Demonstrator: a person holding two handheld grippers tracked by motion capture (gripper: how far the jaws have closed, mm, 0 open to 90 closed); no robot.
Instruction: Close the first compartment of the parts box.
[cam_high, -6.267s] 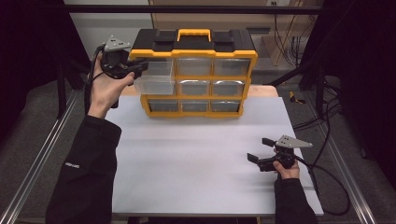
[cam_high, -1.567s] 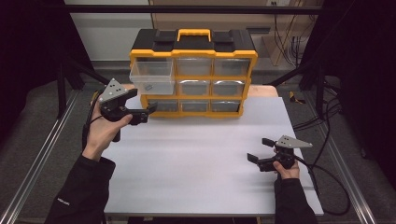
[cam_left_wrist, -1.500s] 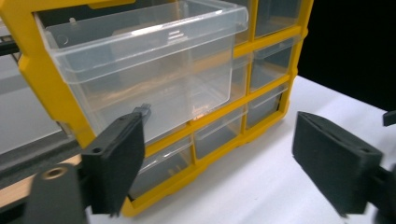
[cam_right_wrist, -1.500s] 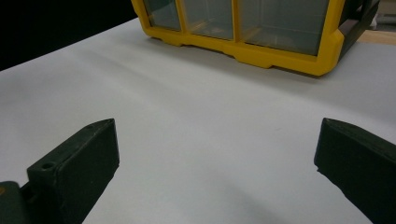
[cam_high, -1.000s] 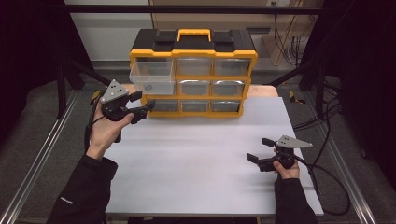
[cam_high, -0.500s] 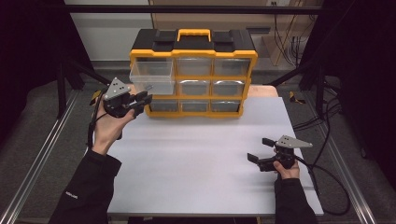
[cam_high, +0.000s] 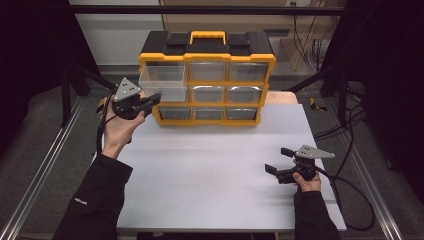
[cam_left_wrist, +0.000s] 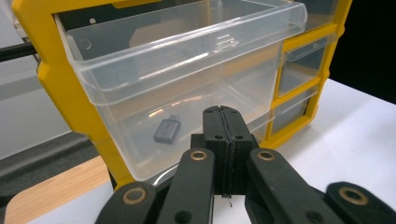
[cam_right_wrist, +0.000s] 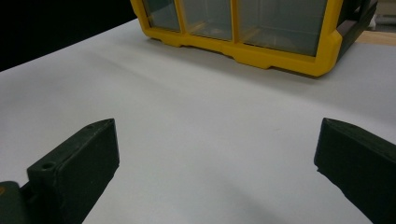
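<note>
Drawer (cam_left_wrist: 187, 88) of thin clear plastic, pulled out right ahead of the pressed-together left tool (cam_left_wrist: 223, 140), looks light but flexy, so I'd hook its front lip, not the walls.

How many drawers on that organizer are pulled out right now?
1: the top-left drawer of the yellow organizer sticks out, with the shut left tool just in front of it. The other eight sit flush.
</note>
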